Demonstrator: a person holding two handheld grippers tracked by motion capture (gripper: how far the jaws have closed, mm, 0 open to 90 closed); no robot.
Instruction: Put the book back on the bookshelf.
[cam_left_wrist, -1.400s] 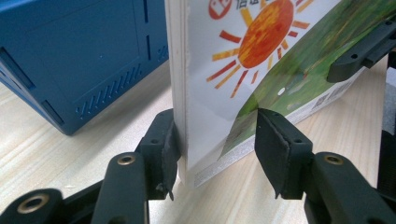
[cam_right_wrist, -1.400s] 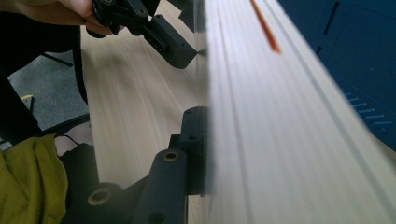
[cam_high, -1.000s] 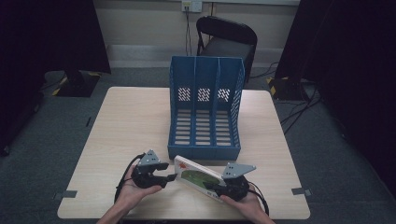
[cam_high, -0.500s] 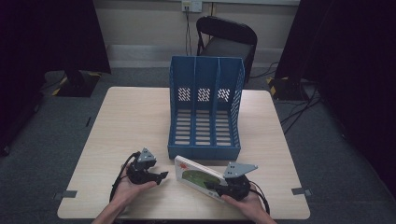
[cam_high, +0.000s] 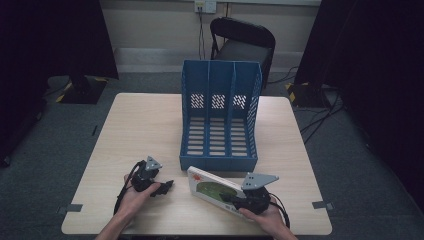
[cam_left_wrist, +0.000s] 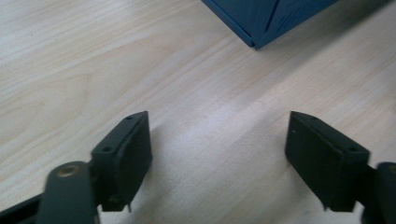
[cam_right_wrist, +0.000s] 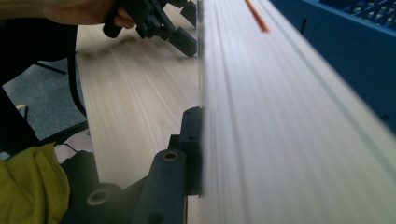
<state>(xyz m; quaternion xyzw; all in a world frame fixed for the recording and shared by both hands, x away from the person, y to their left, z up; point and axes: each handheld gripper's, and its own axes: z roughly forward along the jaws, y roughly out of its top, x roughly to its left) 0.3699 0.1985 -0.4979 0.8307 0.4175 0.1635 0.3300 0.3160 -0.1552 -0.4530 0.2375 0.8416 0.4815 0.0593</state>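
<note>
A white book (cam_high: 212, 188) with a green picture and a red dot stands tilted on its edge near the table's front. My right gripper (cam_high: 229, 198) is shut on the book's right end. In the right gripper view one black jaw presses the book's face (cam_right_wrist: 289, 121) and the other jaw is hidden behind it. To the book's left, my left gripper (cam_high: 166, 186) lies low over the bare wood, apart from the book. Its jaws (cam_left_wrist: 219, 158) stand open and have just been opening, with nothing between them. A blue three-slot file rack (cam_high: 220, 120) stands just behind the book.
The rack's corner (cam_left_wrist: 261, 18) lies ahead of the left gripper. The wooden table (cam_high: 140, 130) has bare room on its left half. A black chair (cam_high: 245, 45) stands beyond the far edge. Cables trail from both grippers over the front edge.
My left gripper has drawn back to the left, away from the book's left corner, sunk toward the table, and its jaws have widened. The right gripper and the book have kept still.
</note>
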